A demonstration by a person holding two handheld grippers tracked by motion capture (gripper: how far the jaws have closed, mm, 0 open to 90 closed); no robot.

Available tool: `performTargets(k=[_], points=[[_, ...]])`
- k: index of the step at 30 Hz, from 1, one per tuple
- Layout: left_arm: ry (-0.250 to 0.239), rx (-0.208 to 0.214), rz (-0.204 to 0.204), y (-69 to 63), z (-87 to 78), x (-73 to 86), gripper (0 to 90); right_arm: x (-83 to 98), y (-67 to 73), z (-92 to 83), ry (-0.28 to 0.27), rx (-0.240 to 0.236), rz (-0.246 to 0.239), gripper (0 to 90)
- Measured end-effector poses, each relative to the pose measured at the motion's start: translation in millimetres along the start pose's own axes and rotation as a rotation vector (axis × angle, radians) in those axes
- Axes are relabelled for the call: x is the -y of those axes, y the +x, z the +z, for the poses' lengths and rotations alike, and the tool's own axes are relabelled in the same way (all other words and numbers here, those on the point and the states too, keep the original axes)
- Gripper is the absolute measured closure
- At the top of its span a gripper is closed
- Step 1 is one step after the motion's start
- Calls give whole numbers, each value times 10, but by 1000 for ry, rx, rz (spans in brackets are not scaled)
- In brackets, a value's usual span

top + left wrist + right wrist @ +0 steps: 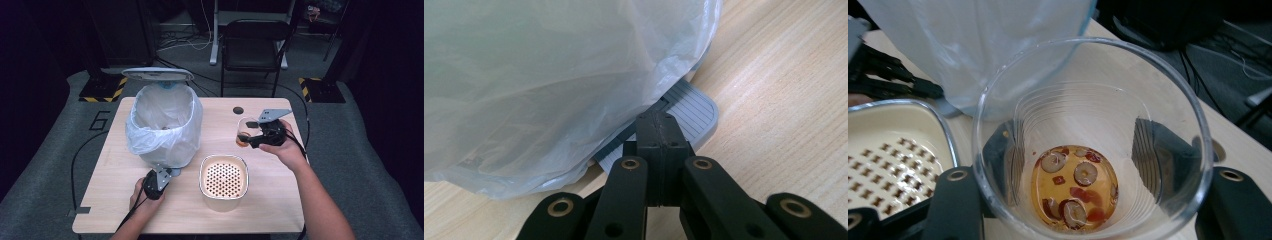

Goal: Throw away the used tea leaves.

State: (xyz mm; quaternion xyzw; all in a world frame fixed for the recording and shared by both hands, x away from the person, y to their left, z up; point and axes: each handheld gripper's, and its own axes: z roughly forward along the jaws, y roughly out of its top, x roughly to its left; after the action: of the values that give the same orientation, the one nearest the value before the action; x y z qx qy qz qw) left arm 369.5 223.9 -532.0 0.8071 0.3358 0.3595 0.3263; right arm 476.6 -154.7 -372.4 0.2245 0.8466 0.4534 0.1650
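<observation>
A clear glass cup (245, 131) (1093, 140) with amber liquid and fruit slices at its bottom hangs above the table at the right, tilted toward the left. My right gripper (254, 134) is shut on it, one jaw on each side of the cup wall. A grey pedal bin (165, 125) lined with a pale plastic bag (549, 75) stands at the left with its lid (157, 74) raised. My left gripper (165, 172) (660, 125) is shut, its joined tips resting on the bin's ribbed grey foot pedal (696, 112).
A cream container with a perforated top (223, 180) (893, 150) stands near the table's front, between my hands. A round cable hole (238, 110) lies in the wooden table (115, 200) at the back. A black chair (252, 45) stands beyond the far edge.
</observation>
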Motion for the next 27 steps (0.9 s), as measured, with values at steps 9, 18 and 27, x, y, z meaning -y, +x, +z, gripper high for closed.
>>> performTargets(k=[9, 18, 27], points=[[5, 5, 1, 3, -4, -2, 900, -279, 113, -20, -40, -92, -101, 384], [2, 3, 1, 1, -2, -1, 900, -379, 305, 0, -83, -107, -228, 389], [5, 4, 3, 2, -4, -2, 900, -377, 618, 8, -102, -4, -496, 391]])
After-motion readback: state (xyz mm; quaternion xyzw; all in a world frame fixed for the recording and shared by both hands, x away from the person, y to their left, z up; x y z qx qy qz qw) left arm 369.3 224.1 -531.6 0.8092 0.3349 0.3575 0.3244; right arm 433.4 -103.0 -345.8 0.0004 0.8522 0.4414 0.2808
